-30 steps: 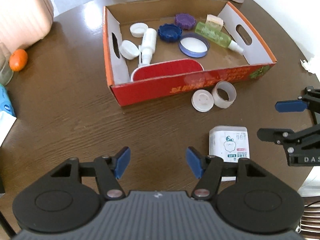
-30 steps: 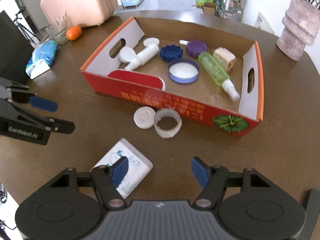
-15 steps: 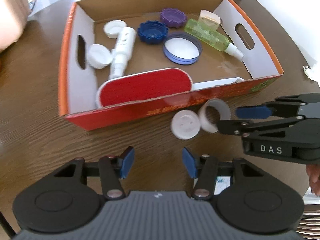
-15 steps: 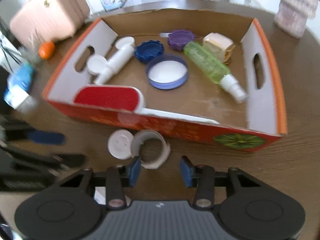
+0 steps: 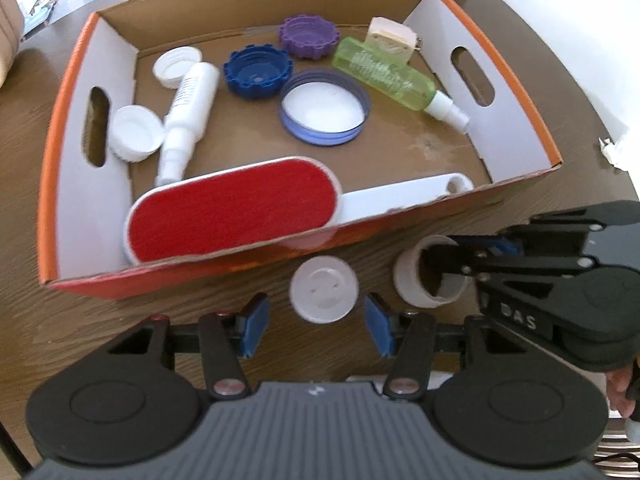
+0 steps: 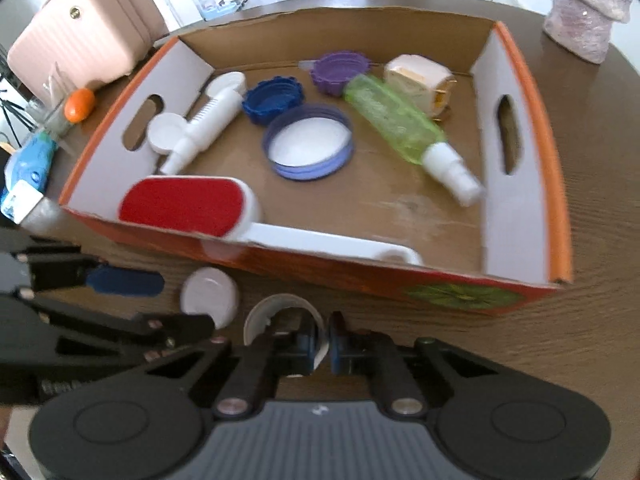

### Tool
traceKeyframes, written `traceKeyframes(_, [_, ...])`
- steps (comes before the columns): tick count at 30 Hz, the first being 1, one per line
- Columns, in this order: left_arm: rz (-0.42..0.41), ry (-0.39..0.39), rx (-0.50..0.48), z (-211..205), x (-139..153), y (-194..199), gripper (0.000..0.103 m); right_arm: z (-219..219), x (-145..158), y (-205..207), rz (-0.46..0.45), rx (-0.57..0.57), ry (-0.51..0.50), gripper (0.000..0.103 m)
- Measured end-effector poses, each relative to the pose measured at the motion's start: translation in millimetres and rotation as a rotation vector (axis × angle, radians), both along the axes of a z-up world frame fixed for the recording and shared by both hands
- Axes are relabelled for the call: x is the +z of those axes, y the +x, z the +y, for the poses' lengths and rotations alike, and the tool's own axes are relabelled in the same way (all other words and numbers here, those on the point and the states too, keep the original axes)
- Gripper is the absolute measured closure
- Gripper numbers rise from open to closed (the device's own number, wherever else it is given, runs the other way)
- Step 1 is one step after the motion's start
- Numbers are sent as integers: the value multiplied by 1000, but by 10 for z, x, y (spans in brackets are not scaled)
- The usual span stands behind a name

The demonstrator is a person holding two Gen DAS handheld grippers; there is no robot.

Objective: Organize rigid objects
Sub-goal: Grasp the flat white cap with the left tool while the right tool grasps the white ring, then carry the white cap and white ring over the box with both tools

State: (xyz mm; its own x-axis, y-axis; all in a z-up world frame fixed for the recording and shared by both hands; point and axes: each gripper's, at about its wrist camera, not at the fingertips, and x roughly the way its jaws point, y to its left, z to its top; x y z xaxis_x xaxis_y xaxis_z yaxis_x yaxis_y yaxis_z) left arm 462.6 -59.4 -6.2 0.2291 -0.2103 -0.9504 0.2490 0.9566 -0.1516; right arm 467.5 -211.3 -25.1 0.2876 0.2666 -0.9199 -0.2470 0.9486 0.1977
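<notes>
A flat white lid [image 5: 324, 290] lies on the brown table just before the red cardboard box [image 5: 48, 200]. My left gripper [image 5: 316, 328] straddles it, its blue pads on either side and clear of its rim. Right of the lid stands a white ring [image 5: 416, 280], open end up. My right gripper [image 6: 323, 342] is shut on the ring's [image 6: 280, 306] wall, one pad inside and one outside. In the left wrist view the right gripper [image 5: 460, 258] comes in from the right. The box holds a red lint brush [image 5: 232, 208], two spray bottles and several lids.
A pink suitcase [image 6: 80, 32], an orange [image 6: 80, 104] and a blue wipes pack [image 6: 30, 164] sit beyond the box's left end. A pink textured vase [image 6: 588, 12] stands at the far right. The box's tall front wall [image 6: 360, 276] rises right behind lid and ring.
Both grippers moved down and forward to the box's front wall. The right jaws closed from wide open onto the ring's wall. The left jaws narrowed and now flank the white lid.
</notes>
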Motion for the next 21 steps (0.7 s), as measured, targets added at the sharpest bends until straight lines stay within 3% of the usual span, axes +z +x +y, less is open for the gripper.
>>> traceKeyframes(3, [1,22,-14,-115,-67,-3,49,-176,29,-54,-9,-11,-21,96])
traceKeyframes(6, [-11,77,-40,-245,-102,-14,63,-320,52,-82,-11,-16,-44,96])
traceKeyframes(15, [-25,102,-94,-354,-32,-161,64,-448,87,-182,-4,2,-80,97])
traceKeyframes(21, [-81,116,-80,-130,302,-421,64,-386,318,-377,-27,32,-99,97])
